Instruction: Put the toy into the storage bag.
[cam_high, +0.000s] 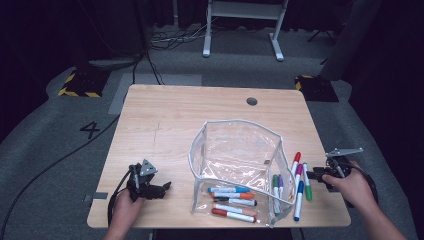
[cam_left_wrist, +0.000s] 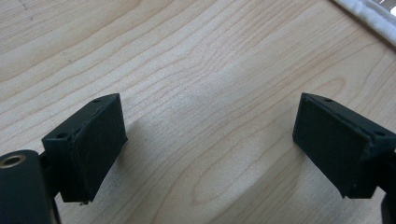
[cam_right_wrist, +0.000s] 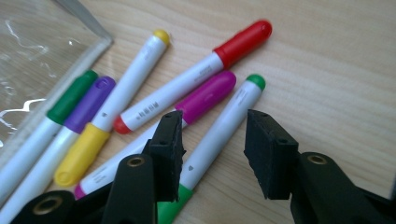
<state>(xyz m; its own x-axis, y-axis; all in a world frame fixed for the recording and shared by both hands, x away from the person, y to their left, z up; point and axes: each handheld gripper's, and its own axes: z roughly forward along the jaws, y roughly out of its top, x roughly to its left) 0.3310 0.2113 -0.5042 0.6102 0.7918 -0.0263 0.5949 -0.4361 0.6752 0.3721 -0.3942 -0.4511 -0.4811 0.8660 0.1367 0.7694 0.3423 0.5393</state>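
Jaws, left gripper: spread wide with bare wood between them, resting low on the surface left of the pouch.
Clear pouch: soft, floppy plastic, standing open mid-surface with several markers lying inside its near end.
Jaws, right gripper: parted and straddling the green-capped marker, pads not yet pressing on it.
Green-capped marker: lies on the surface right of the pouch, just beside the magenta marker and the red marker.
Handling: light, rigid, smooth barrel; likely to roll or slip.
Hold: mid-barrel, squarely across, clear of its neighbours.
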